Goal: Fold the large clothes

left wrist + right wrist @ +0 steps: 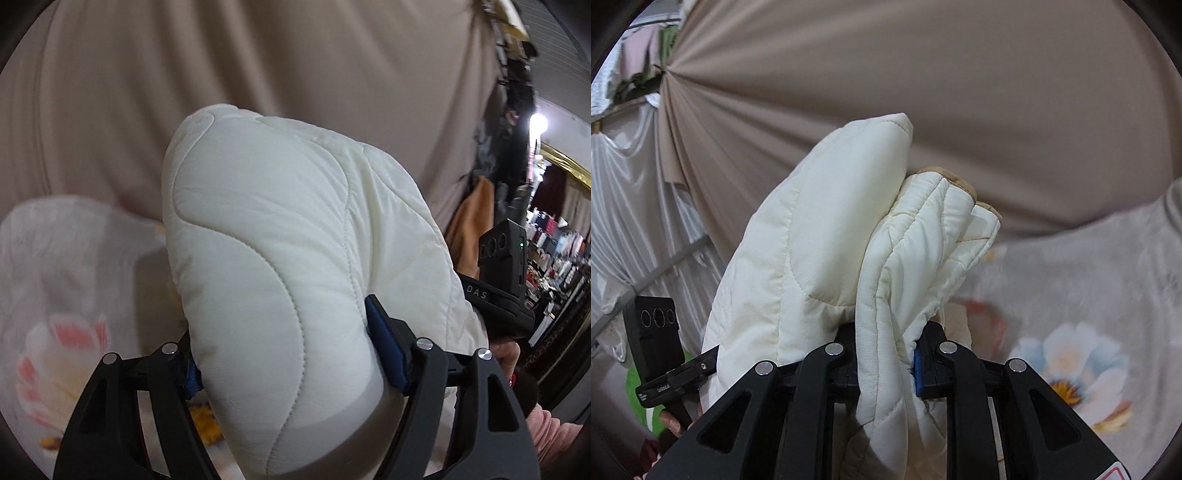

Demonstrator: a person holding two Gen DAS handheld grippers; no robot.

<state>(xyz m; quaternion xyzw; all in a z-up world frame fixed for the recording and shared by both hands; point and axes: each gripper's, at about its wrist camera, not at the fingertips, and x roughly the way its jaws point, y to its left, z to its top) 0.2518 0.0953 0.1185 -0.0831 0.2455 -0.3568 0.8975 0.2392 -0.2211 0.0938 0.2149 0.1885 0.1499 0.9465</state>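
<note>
Beige draped curtain, floral bedsheet, bright lamp, gold-framed mirror

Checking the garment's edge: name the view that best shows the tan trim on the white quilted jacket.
The right wrist view: the tan trim edges the bunched white quilted jacket above the right gripper. The left wrist view shows only smooth quilting in the left gripper, no trim.

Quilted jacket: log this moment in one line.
left gripper: shut on white quilted jacket | right gripper: shut on it | floral sheet below

The left gripper clamps a white quilted jacket; the right gripper sits at 3 o'clock.
</note>
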